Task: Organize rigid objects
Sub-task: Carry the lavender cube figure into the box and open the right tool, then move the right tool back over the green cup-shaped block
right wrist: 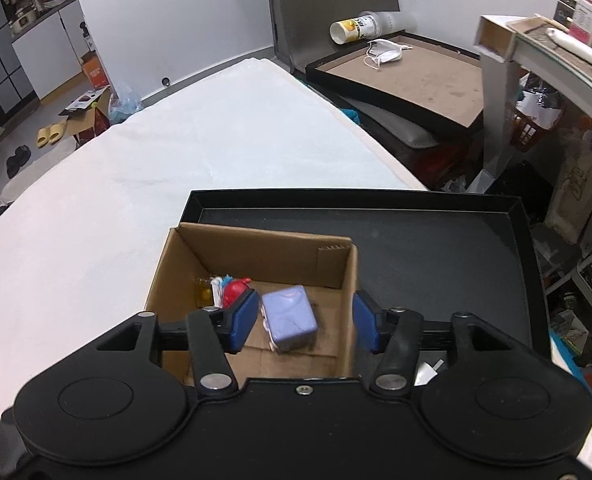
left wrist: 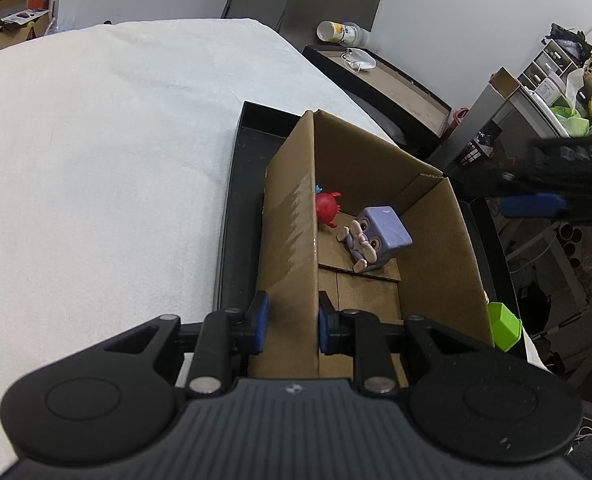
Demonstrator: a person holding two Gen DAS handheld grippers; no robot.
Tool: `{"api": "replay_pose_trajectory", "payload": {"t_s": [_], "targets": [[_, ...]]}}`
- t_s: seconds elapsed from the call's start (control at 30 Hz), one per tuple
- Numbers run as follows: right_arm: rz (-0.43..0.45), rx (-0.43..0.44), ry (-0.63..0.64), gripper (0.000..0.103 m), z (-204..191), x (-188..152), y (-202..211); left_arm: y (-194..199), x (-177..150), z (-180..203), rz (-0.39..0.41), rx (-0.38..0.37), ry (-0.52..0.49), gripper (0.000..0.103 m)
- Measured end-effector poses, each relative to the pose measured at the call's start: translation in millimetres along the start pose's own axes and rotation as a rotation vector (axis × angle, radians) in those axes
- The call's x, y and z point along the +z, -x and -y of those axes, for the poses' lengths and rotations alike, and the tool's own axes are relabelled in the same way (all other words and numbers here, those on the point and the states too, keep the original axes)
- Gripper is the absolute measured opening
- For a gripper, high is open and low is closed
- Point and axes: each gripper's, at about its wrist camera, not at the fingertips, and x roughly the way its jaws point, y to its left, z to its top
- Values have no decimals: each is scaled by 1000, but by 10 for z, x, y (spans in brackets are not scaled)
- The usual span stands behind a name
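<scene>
So the left gripper [left wrist: 290,322] is clamped on the near wall of the open brown cardboard box [left wrist: 292,240], one blue pad on each side of the wall. The box sits in a shallow black rectangular tray [right wrist: 435,240] on the white cloth-covered tabletop [right wrist: 196,152].

Inside the box: a lavender cube-shaped bunny figurine [right wrist: 290,316] lying tipped on the floor flaps, plus a small red round toy [right wrist: 234,289] jammed in the corner next to a yellowish bit I can't make out.

The right gripper [right wrist: 303,322] hovers over the box, spread wide and holding nothing, one pad above the inside and the other out past the right wall.

Main worry, I'd say: thin cardboard pinched on one wall will bend or tilt if the left side pulls, and the toys slide around. There's also a bright green plastic block [left wrist: 503,326] right by the tray's outer edge, easy to knock off.
</scene>
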Motion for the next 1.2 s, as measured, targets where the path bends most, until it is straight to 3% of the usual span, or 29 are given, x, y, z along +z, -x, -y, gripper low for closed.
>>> {"api": "replay_pose_trajectory", "payload": {"t_s": [0.13,0.3,0.43,0.67,1.2], "targets": [[15,-10,13,67,120,-58,135,5,-1,6,2,4,3,23],[18,-23,-14,70,352,-120,249,11,-7,16,3,8,1,23],[34,-37,-29,81,519,-194,346,12,-3,27,3,12,-3,23],[70,-57,-40,88,797,-328,442,9,0,39,8,16,-10,23],[37,-93,-182,88,1403,-656,195,-12,2,51,3,26,-4,23]]}}
